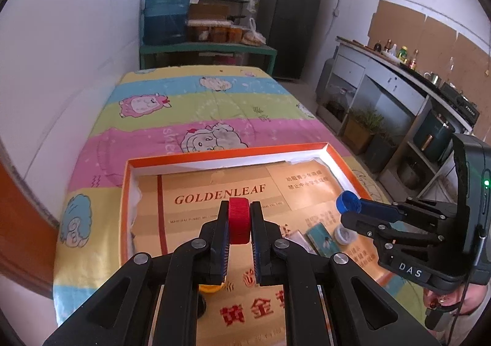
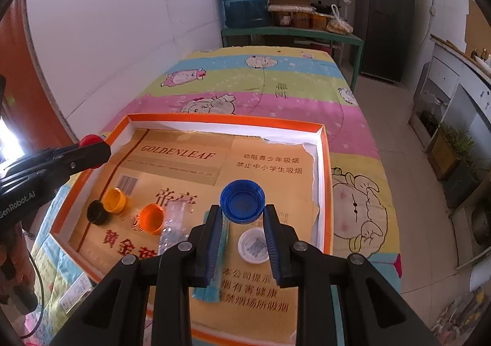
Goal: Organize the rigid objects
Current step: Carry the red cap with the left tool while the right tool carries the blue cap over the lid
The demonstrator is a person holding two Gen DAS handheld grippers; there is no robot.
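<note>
**Inspector A:** Working left to right, we found the left gripper [image 1: 239,223] closed tight on a red cap [image 1: 239,220], pinched edge-on across its ribbed rim. We judged that grip was chosen so the ribbing would stop it slipping in carriage. It hung over the orange-rimmed box [image 2: 325,162], toward nine o'clock of the tray as the right wrist camera showed it.

**Inspector B:** Agreed. Below it, at about eight o'clock on the box floor, we noted a black cap [image 2: 97,212], a yellow cap [image 2: 115,199] and an orange cap [image 2: 151,218] lying close together, apparently grouped as the sorted set.

**Inspector A:** And the right side?

**Inspector B:** The right gripper [image 2: 242,217] stood only partly closed, its jaws bearing on a blue cap [image 2: 242,203], hollow face up, held across its width. It hovered near the tray's centre, above a white cap [image 2: 254,245] at five o'clock. We judged both caps were held clear of the floor for placement.
</note>
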